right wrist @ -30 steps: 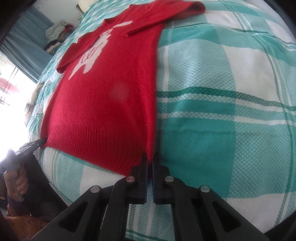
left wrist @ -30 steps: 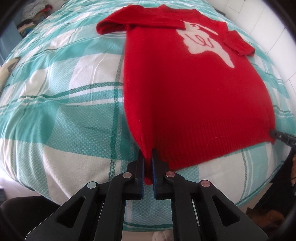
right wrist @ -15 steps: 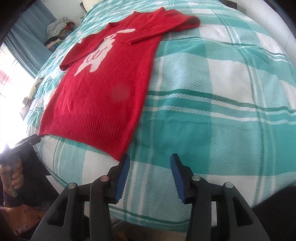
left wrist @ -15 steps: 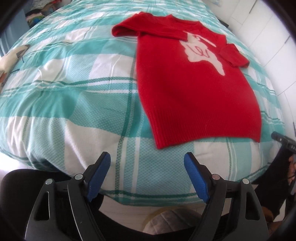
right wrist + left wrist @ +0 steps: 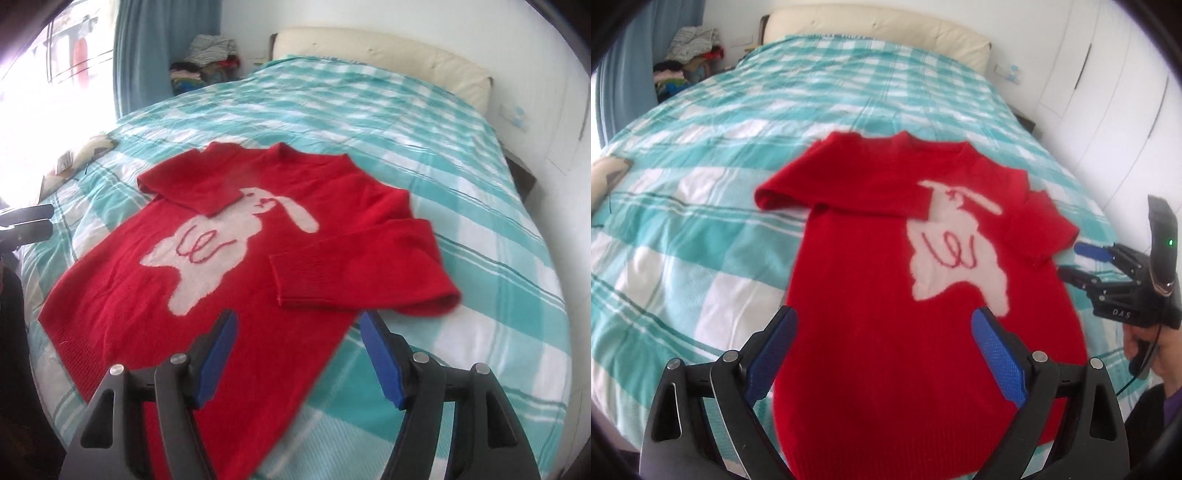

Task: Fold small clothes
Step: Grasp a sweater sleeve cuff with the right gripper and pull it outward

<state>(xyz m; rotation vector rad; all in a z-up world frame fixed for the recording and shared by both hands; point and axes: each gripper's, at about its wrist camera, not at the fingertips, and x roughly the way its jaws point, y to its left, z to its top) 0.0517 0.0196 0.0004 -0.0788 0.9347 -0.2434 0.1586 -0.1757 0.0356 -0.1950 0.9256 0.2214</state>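
A red sweater with a white rabbit design lies flat on the checked bed, its ribbed bottom hem toward the foot edge of the bed and its neck toward the headboard. A second ago both hand-held grippers were clamped on the two bottom corners of the sweater at that foot edge; half a second ago they had let go and drawn back, and now both have come forward over the garment. The left hand-held gripper hovers above the sweater's lower body, jaws spread wide and holding nothing. The right hand-held gripper is likewise released, its jaws apart above the sweater's right side, just short of the sleeve that is folded in across the chest. The other sleeve is also folded inward, its cuff lying over the top of the rabbit. The change suggests the straightening of the hem is finished and the sweater is left smooth on the bed. With both sleeves in and both tools free, the next step is probably a new grasp to fold the body over, though where the jaws will close cannot be told.
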